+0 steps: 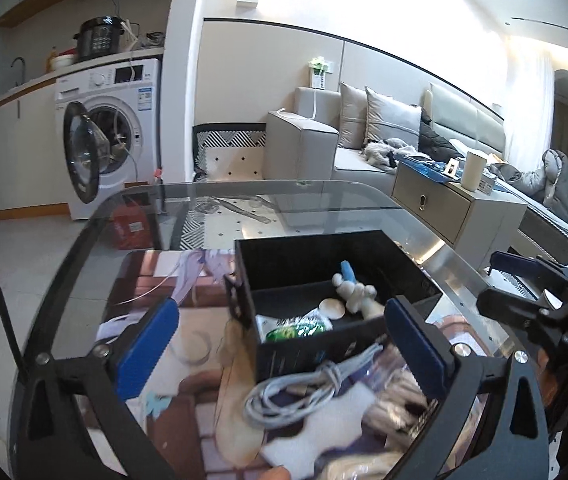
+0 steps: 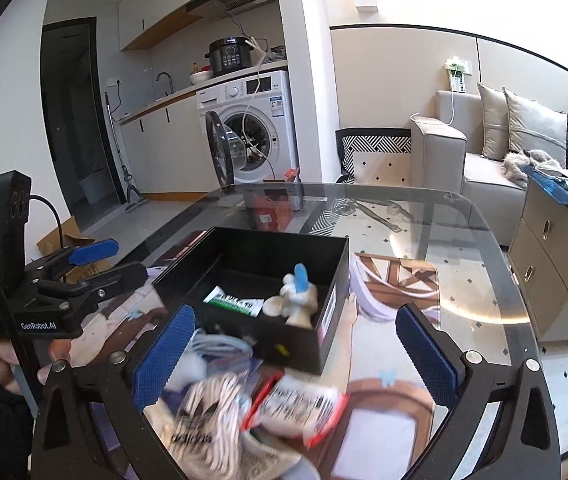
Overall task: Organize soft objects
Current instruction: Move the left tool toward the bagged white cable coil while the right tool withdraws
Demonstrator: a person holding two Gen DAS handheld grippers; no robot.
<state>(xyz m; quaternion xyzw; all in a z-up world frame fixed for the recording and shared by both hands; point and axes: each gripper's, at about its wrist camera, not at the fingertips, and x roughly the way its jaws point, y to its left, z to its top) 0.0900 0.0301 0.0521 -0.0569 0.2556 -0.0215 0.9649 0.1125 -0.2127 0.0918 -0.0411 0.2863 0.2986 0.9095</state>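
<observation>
A glass surface (image 1: 84, 248) filled the lower half of both frames, with a printed mat (image 2: 395, 400) lying on it. At the centre of each frame sat an open black box (image 1: 284, 356). Inside it lay a white plush toy (image 1: 353, 290) with a blue part, a pale round piece beside it, and a green-and-white packet (image 1: 303, 326) toward the box's near left corner in the left wrist view.

The left gripper (image 1: 284, 356) rose from the bottom of its frame with blue-padded fingers (image 1: 146, 348) spread wide, holding nothing. A coiled grey cable (image 1: 299, 390) lay between them, just in front of the box's near wall.

The right gripper (image 2: 291, 360) likewise had its fingers apart and empty. Between them, at lower centre, lay a blurred heap: a striped cloth (image 2: 204, 420) with printed lettering, a red-edged packet (image 2: 299, 404), and the cable (image 2: 220, 346) against the box.

Behind, a washer (image 2: 252, 120) stood with its door open at upper centre, and a sofa (image 2: 483, 152) at right.
</observation>
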